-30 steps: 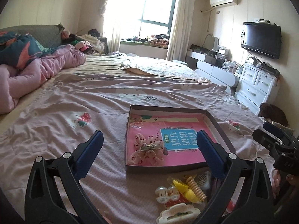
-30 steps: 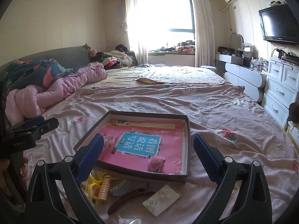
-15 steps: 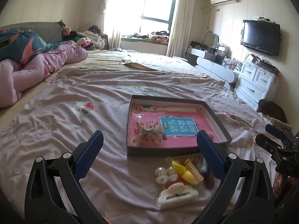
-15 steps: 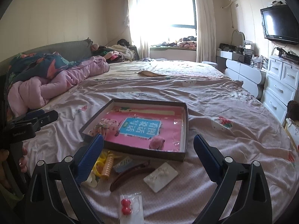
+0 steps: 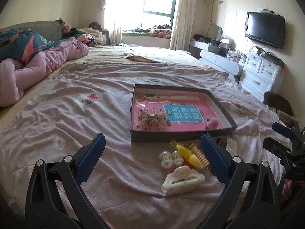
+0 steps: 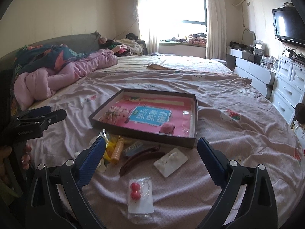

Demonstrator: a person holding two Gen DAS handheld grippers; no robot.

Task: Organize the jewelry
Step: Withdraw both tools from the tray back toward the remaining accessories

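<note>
A shallow dark box [image 5: 181, 134] [image 6: 143, 132] with a pink lining lies on the bed. A pink bow clip [image 5: 150, 117] and a small pink hair tie [image 6: 167, 128] lie in it. Loose accessories lie in front of it: a white claw clip [image 5: 182, 180], yellow clips [image 5: 188, 155], a brown banana clip [image 6: 141, 159], a white earring card [image 6: 170, 162] and a packet with red beads [image 6: 140, 193]. My left gripper [image 5: 152, 150] is open and empty above the bed, left of the pile. My right gripper [image 6: 151, 155] is open and empty above the brown clip.
The bed is covered by a wrinkled pink sheet [image 5: 76, 126]. A pink quilt [image 6: 63, 76] is bunched at the left. White drawers [image 6: 287, 87] and a wall television [image 5: 265, 29] are on the right. The bed's near edge lies just below both grippers.
Both grippers have pulled back from the box and risen, so the loose accessories in front of it show more fully. Both stayed open. Nothing on the bed moved.
</note>
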